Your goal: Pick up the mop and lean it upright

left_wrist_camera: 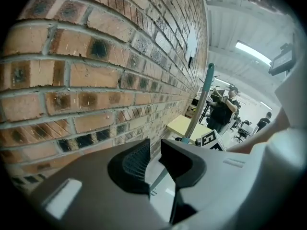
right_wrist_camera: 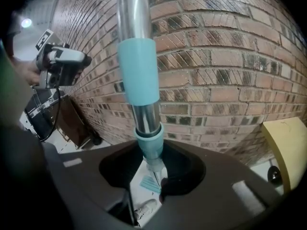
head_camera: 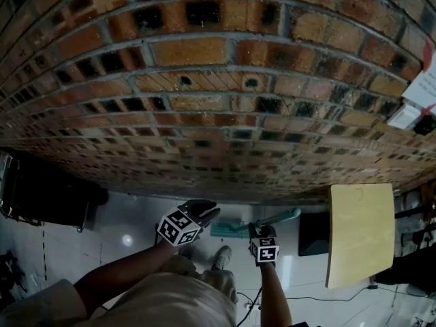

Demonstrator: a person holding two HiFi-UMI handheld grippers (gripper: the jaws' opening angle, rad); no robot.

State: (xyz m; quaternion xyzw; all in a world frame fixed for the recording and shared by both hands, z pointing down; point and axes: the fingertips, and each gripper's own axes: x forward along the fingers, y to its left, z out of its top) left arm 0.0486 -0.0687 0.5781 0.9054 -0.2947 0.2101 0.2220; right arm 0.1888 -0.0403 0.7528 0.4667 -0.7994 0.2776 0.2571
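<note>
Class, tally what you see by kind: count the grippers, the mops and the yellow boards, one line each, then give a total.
grippers: 2, the left gripper and the right gripper
mop: 1
yellow board: 1
total: 4

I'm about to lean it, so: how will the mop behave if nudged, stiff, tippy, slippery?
The mop should be stiff: its pole is a straight metal tube. It looks tippy, tall over a small flat head. On the glossy floor the head may slide, though the rough brick wall might grip the pole.
</note>
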